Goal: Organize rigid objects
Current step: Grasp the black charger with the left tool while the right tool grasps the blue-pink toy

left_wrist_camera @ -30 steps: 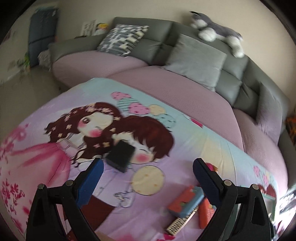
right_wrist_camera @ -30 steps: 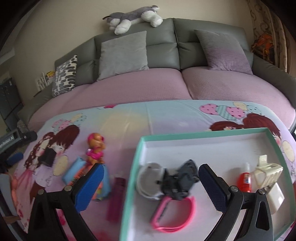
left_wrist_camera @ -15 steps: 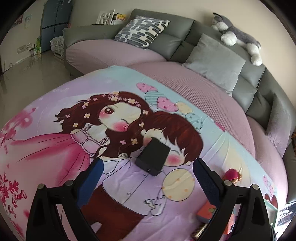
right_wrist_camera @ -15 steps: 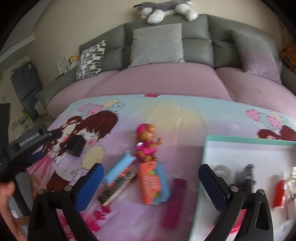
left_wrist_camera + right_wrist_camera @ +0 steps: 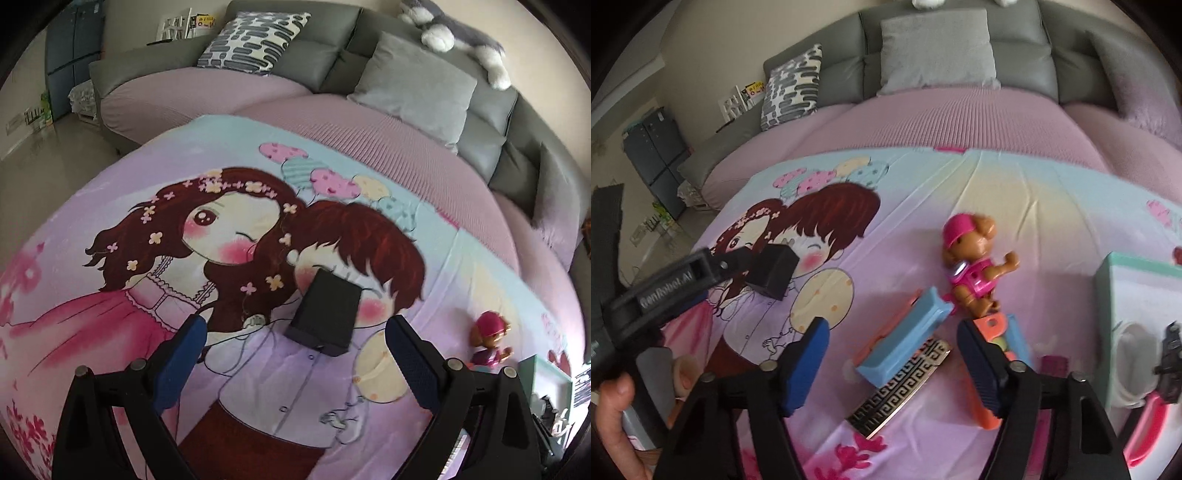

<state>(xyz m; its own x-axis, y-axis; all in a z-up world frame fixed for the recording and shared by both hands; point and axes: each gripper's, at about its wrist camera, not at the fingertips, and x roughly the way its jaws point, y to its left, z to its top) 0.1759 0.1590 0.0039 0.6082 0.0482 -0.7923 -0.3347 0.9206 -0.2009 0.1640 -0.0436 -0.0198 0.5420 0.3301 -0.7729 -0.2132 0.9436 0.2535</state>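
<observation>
our left hand-held gripper point(image 5: 293, 330) gapes wide just short of the black box point(image 5: 325, 312); right hand-held gripper point(image 5: 892, 341) closing over the blue case point(image 5: 903, 334), right of the box, not gripping.

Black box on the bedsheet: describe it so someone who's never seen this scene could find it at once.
Start at the cartoon-print bedsheet spread in front of the grey sofa, and find the two printed cartoon children. The small matte black rectangular box lies on the face of the child with short red-brown hair, by its pink cheek. It is the only plain dark item; the other loose objects are brightly coloured.
</observation>
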